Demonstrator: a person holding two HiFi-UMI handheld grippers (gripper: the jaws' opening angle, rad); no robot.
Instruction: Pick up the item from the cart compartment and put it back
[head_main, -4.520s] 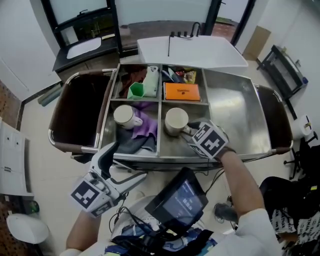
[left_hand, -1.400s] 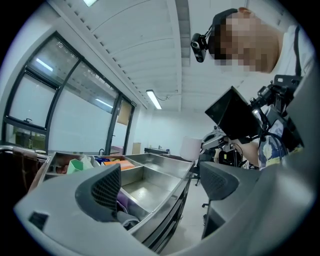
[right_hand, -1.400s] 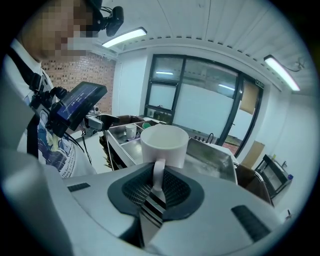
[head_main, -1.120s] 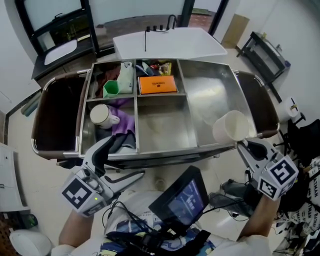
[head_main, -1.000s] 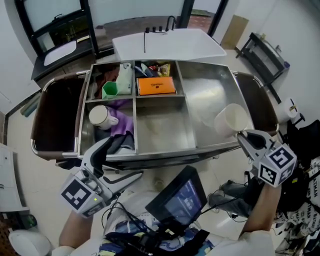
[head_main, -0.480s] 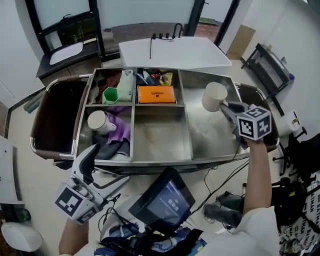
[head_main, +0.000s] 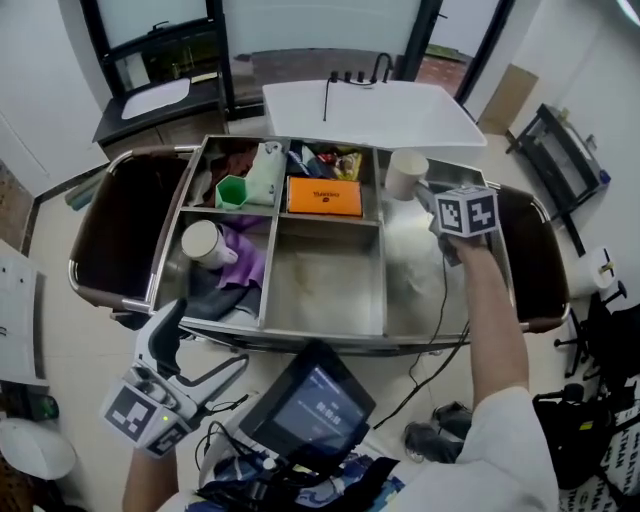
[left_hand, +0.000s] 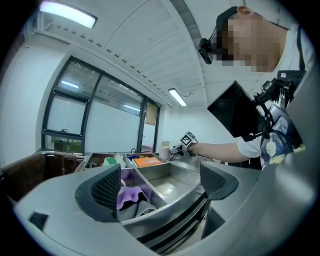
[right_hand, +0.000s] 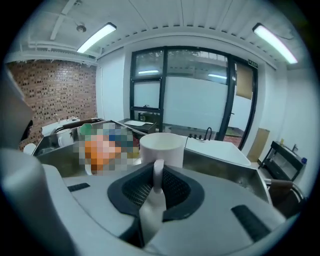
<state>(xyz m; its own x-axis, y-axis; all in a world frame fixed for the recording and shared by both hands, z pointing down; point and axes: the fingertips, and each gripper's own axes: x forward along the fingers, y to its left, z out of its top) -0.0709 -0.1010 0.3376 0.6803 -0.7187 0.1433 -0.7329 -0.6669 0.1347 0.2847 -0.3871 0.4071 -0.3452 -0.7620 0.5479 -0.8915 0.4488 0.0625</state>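
Note:
A white mug (head_main: 404, 173) hangs at the far end of the cart's wide right compartment (head_main: 428, 280), next to the divider. My right gripper (head_main: 426, 193) is shut on the mug's handle (right_hand: 157, 172), and in the right gripper view the mug (right_hand: 161, 147) stands upright just past the jaws. My left gripper (head_main: 205, 340) is open and holds nothing, low in front of the cart's near rim. In the left gripper view the left gripper (left_hand: 162, 187) looks across the cart at the far-off mug (left_hand: 165, 150).
A second white mug (head_main: 203, 241) lies on purple cloth (head_main: 245, 265) in the near left compartment. A green cup (head_main: 232, 190) and an orange box (head_main: 324, 196) fill the far compartments. The middle compartment (head_main: 325, 275) holds nothing. A white table (head_main: 370, 110) stands beyond the cart, and a tablet (head_main: 305, 405) hangs near my body.
My right gripper has carried the mug from off the cart's near right corner to the far end of the right compartment, and lower. The left gripper has barely shifted.

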